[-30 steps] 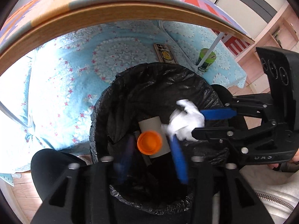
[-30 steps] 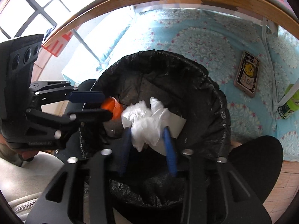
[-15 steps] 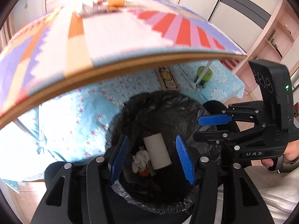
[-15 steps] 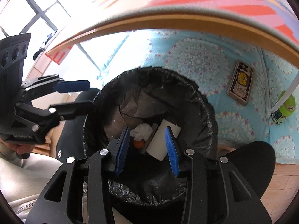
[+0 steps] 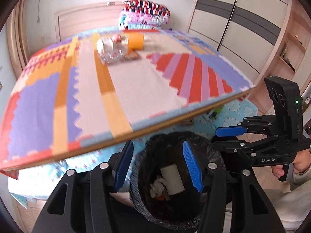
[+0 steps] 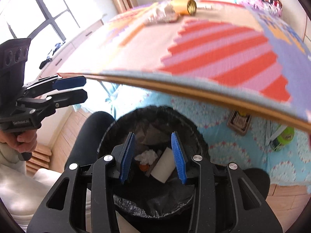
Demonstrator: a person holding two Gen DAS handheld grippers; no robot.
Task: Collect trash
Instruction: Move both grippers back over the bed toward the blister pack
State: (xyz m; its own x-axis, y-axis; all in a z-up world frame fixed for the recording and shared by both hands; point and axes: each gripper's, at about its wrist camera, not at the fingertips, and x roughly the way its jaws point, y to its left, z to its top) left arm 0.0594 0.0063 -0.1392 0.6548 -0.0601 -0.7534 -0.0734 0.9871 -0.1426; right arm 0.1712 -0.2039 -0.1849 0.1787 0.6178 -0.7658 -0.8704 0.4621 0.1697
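A black-bagged trash bin [image 5: 140, 176] [image 6: 196, 136] stands below the table edge. In it lie a white crumpled tissue [image 5: 156, 187] [image 6: 146, 156], an orange cap [image 5: 160, 198] [image 6: 144, 167] and a white paper roll [image 5: 173, 179] [image 6: 164, 167]. My left gripper [image 5: 158, 168] is open and empty above the bin. My right gripper [image 6: 153, 157] is open and empty above the bin too. On the far tabletop lie an orange can [image 5: 135, 41] [image 6: 184, 6] and a clear plastic wrapper [image 5: 111, 52] [image 6: 159, 15].
The table with a colourful patterned mat [image 5: 124, 81] [image 6: 213, 44] overhangs the bin. Under it lie a blue floral rug [image 6: 233, 145], a flat card pack [image 6: 239, 121] and a green bottle [image 6: 283, 137]. A folded blanket [image 5: 144, 14] lies beyond the table.
Both grippers opened and dropped the orange cap and the tissue into the bin, then rose above the table edge, so the tabletop came into view.
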